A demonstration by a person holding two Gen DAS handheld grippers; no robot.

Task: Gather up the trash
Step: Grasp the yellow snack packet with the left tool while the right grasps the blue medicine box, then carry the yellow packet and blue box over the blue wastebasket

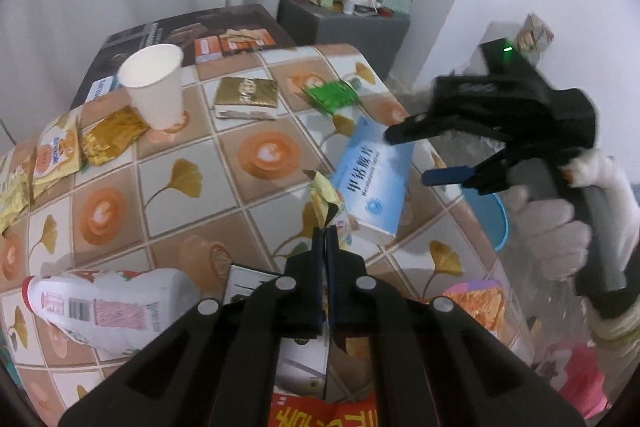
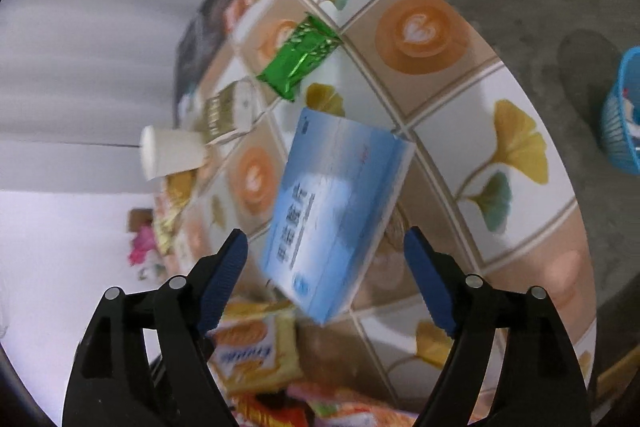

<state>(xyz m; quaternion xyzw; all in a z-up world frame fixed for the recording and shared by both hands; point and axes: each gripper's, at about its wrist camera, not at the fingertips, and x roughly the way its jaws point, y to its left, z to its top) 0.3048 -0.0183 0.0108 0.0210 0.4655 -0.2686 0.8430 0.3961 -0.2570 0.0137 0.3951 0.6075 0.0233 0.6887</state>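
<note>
Broadly, a table covered in a tiled oilcloth with latte-cup and ginkgo-leaf prints (image 1: 192, 195) fills both views and carries the litter. Largest among it is a flat light-blue cardboard medicine box (image 1: 370, 183) (image 2: 332, 215), lying near the table's right edge with its long axis running from the near side toward the far side, slightly slanted, printed face up. The right gripper (image 1: 408, 157) (image 2: 326, 263) hovers at the box with its blue-padded fingers (image 2: 228, 275) spread wide on either side of it, not touching. A white plastic bottle with a red cap (image 1: 108, 307) lies on its side at the near left. A white paper cup (image 1: 154, 85) stands upright farther back, beside a gold foil packet (image 1: 246, 93) and a green foil wrapper (image 1: 330, 95) (image 2: 300, 57). The left gripper (image 1: 325, 239) has its fingers pressed together, pinching the lower end of a crumpled yellow wrapper (image 1: 326, 199) just beside the box's near end. A blue plastic basket (image 2: 622, 115) sits on the grey floor, well apart from the table.
</note>
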